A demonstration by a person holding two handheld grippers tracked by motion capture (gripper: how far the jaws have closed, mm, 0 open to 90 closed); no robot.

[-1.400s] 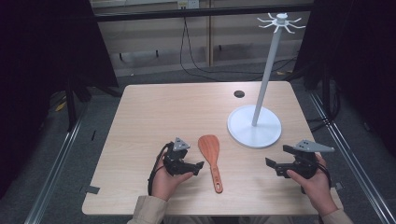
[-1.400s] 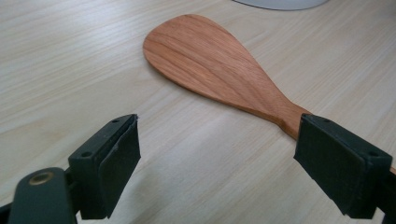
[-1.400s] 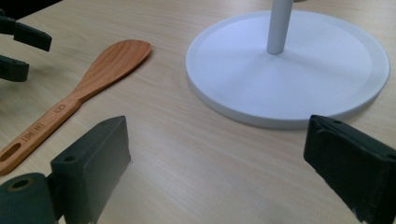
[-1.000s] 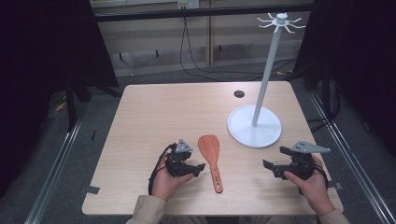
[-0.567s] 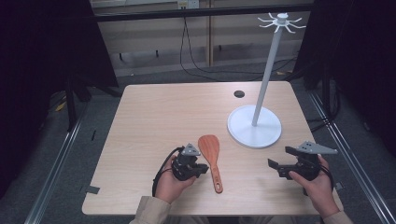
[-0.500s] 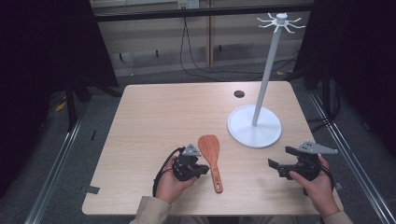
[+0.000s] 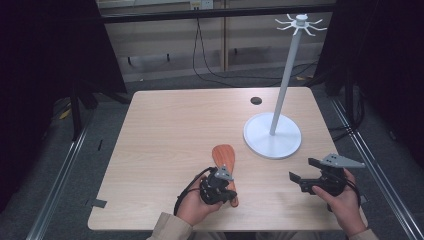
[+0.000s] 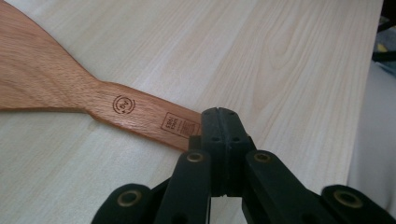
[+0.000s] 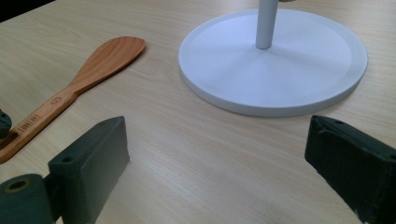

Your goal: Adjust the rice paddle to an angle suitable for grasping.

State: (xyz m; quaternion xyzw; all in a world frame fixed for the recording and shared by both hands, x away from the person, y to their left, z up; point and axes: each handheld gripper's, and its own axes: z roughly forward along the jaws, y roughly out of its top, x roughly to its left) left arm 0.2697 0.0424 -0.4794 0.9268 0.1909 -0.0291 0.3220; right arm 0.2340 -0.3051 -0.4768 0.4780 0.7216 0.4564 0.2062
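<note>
High view: left gripper (image 7: 223,188) over the wooden spatula's (image 7: 224,159) handle, near edge of the table (image 7: 165,130); pickup begun, no lift yet.
High view: the spatula lies flat, blade pointing far, left of the white stand (image 7: 272,136). Since the earlier frames the left hand has slid right onto the handle; the right gripper (image 7: 303,174) has barely moved, and the spatula has not shifted. Left gripper view: jaws pressed together at the handle's near end; they seem to rest on or just past its tip, so a true pinch on the wood is uncertain. Right gripper view: jaws spread wide, nothing between them, spatula (image 9: 84,74) far left, stand base (image 9: 275,65) ahead. Left to do, probably: secure the grip, lift, hang on the stand.
</note>
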